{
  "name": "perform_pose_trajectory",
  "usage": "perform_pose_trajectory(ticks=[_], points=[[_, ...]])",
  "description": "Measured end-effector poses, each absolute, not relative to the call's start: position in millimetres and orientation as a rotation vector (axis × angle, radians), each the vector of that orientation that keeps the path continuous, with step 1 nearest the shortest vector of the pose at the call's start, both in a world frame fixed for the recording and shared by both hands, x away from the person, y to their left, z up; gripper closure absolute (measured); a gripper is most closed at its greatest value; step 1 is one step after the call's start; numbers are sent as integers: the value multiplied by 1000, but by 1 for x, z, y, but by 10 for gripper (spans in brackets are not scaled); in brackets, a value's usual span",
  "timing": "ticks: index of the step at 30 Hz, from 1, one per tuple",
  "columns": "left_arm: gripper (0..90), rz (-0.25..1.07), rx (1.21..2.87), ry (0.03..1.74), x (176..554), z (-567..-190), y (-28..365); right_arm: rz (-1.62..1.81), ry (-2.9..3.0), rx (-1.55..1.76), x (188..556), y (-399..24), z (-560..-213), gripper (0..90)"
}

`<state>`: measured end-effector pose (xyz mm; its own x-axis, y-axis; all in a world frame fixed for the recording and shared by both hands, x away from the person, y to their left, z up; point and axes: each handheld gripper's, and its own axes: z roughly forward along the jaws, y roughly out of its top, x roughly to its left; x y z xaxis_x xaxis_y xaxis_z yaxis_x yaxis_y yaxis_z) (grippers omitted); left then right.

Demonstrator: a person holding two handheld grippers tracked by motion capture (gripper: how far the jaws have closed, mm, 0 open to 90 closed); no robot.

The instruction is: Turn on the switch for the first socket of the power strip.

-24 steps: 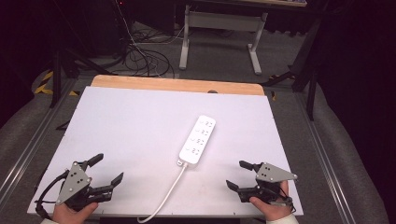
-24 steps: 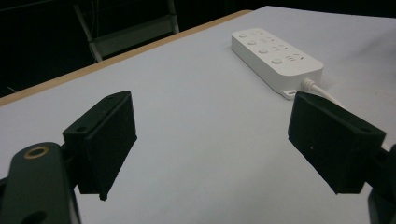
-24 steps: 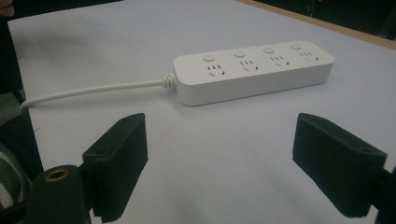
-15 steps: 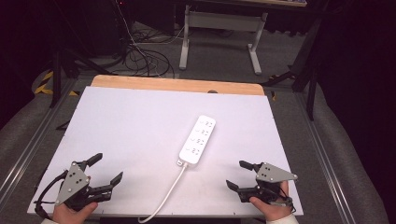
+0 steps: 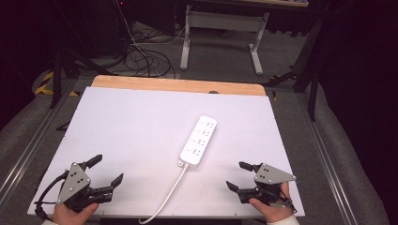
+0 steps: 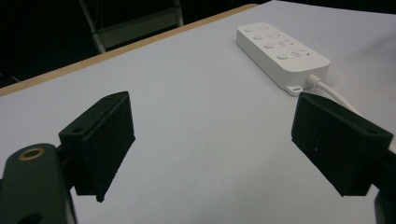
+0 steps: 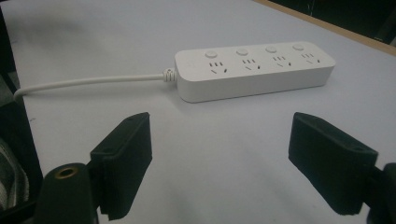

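A white power strip with several sockets lies flat near the middle of the white table top; its white cord runs toward the front edge. My left gripper rests at the front left corner, jaws wide open with nothing between them. My right gripper rests at the front right, also open and holding nothing. In the left gripper view the power strip sits far ahead to the right of the left gripper. In the right gripper view the power strip lies just beyond the right gripper.
A wooden strip edges the table's far side. Beyond it on the dark floor stand a desk frame and tangled cables. Metal rails run along both sides of the table.
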<state>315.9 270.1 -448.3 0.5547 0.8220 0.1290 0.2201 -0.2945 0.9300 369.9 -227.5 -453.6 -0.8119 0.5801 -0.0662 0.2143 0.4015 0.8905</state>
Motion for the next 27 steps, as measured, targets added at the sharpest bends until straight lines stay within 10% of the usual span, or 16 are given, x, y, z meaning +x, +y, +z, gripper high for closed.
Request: perform_pose_trajectory(ticks=[27], points=[[137, 754, 1824, 856, 315, -449, 267, 1413, 2341, 635, 396, -200, -415, 262]])
